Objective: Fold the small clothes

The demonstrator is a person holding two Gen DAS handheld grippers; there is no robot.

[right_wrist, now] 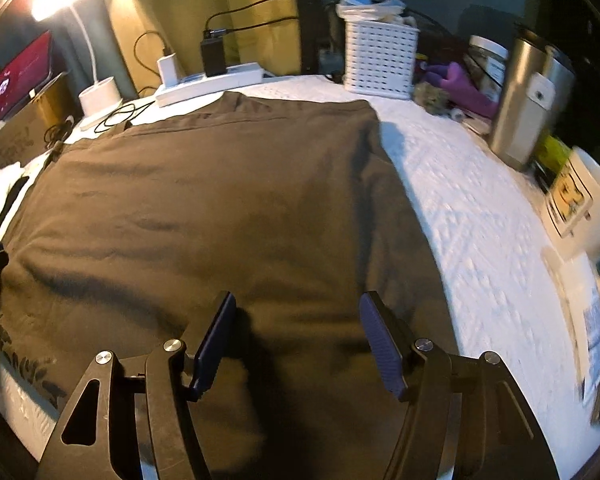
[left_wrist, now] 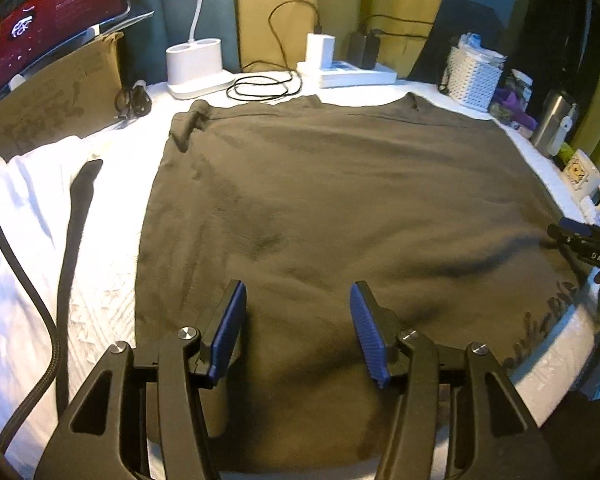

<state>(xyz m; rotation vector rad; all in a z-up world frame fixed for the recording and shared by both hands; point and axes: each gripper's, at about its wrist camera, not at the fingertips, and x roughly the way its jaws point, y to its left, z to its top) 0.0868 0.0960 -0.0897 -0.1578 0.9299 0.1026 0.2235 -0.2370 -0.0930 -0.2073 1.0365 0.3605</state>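
Behind brown shirt (left_wrist: 320, 200): power strip (left_wrist: 352, 74), white basket (right_wrist: 380, 60) | both jaws apart, empty | steel tumbler (right_wrist: 520, 104) right

The dark brown shirt (left_wrist: 320, 208) lies flat and spread wide on the white cover. It is in front of and under the left claw (left_wrist: 298, 332). It also lies in front of and under the right claw (right_wrist: 298, 342). Neither claw holds it.

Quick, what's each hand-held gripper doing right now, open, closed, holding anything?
Left hand-held gripper: open, holding nothing, above the dark garment.
Right hand-held gripper: open, holding nothing, above the same garment.
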